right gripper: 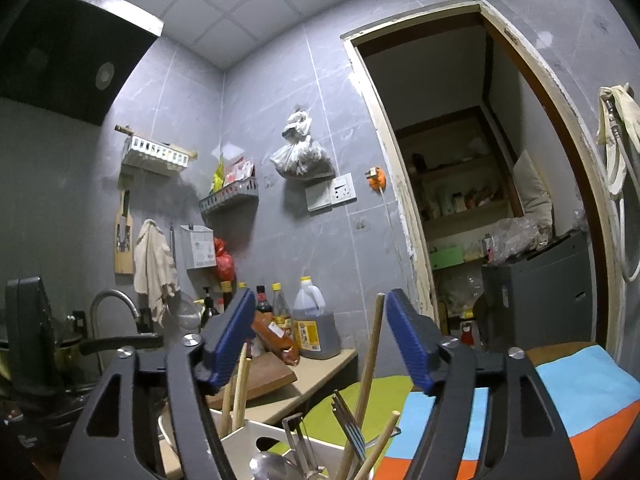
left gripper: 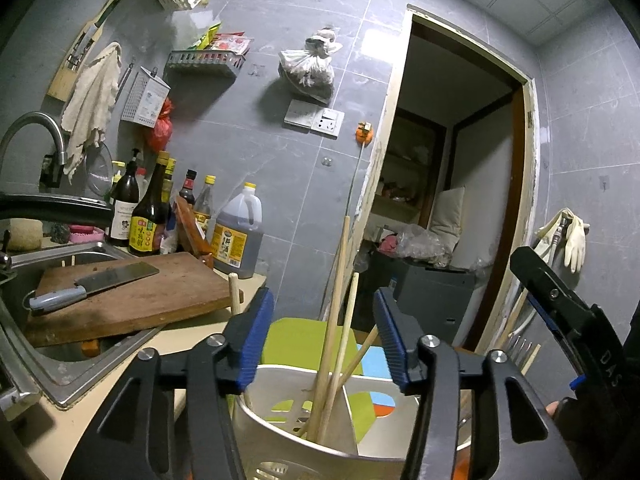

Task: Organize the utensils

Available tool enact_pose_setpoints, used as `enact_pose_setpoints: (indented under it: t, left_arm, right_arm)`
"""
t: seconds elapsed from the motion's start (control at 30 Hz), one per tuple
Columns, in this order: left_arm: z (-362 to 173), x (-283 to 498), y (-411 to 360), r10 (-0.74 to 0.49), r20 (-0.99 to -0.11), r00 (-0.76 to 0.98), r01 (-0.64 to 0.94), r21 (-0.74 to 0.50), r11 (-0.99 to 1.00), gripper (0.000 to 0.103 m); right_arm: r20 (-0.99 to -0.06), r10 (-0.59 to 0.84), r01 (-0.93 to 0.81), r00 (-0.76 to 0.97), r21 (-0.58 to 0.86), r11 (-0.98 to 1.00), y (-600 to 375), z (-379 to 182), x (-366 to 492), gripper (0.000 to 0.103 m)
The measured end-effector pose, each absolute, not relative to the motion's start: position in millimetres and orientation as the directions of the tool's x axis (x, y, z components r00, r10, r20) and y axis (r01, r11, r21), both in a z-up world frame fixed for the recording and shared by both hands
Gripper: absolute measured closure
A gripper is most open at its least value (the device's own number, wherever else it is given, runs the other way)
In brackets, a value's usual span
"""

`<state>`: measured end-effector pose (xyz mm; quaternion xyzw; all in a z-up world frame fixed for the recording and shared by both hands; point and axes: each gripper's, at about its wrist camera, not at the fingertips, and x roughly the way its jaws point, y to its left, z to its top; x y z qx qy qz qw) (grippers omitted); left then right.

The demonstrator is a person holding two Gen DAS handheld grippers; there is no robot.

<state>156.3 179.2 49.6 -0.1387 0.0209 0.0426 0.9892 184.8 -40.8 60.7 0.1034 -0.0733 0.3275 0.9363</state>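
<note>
In the left wrist view a white utensil holder (left gripper: 304,432) with a divider stands right under my left gripper (left gripper: 325,340). Several wooden chopsticks (left gripper: 334,320) lean up out of it between the blue pads (left gripper: 256,340), touching neither; the jaws stand open. Part of my right gripper (left gripper: 560,304) shows at the right edge. In the right wrist view my right gripper (right gripper: 320,342) is open above the same holder (right gripper: 248,436). One chopstick (right gripper: 370,360) rises close to the right pad without contact. A fork (right gripper: 348,420), a spoon (right gripper: 268,464) and more chopsticks (right gripper: 240,380) stand in the holder.
A wooden cutting board (left gripper: 132,300) with a cleaver (left gripper: 96,284) lies across the sink (left gripper: 48,364) at the left. Sauce bottles (left gripper: 148,216) and an oil jug (left gripper: 238,232) line the wall. A green, blue and orange cloth (right gripper: 560,392) lies beyond the holder; a doorway (left gripper: 452,184) opens behind.
</note>
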Motion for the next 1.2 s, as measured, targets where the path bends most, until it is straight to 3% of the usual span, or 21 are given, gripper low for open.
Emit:
enact_pose_setpoints:
  t: [0.5, 0.67, 1.0, 1.2]
  left_arm:
    - [51.5, 154.3, 181.4, 0.083, -0.054, 0.995, -0.095, -0.277, 0.956, 0.043]
    - [52.3, 154.6, 181.2, 0.081, -0.046, 0.996, -0.090, -0.274, 0.957, 0.033]
    - [56.4, 151.3, 181.6, 0.064, -0.020, 0.998, -0.067, -0.277, 0.958, 0.031]
    - [62.8, 146.2, 176.5, 0.043, 0.006, 0.999, -0.040, -0.273, 0.961, 0.024]
  right_arm:
    - [0.213, 0.587, -0.621, 0.781, 0.167, 0.766, -49.6, 61.9, 187.8, 0.019]
    - [0.224, 0.580, -0.618, 0.783, 0.180, 0.765, -52.8, 63.8, 187.5, 0.013]
    - [0.250, 0.567, -0.617, 0.784, 0.216, 0.757, -68.6, 74.2, 188.9, 0.004]
    - [0.262, 0.536, -0.594, 0.802, 0.254, 0.764, -92.6, 90.6, 198.5, 0.001]
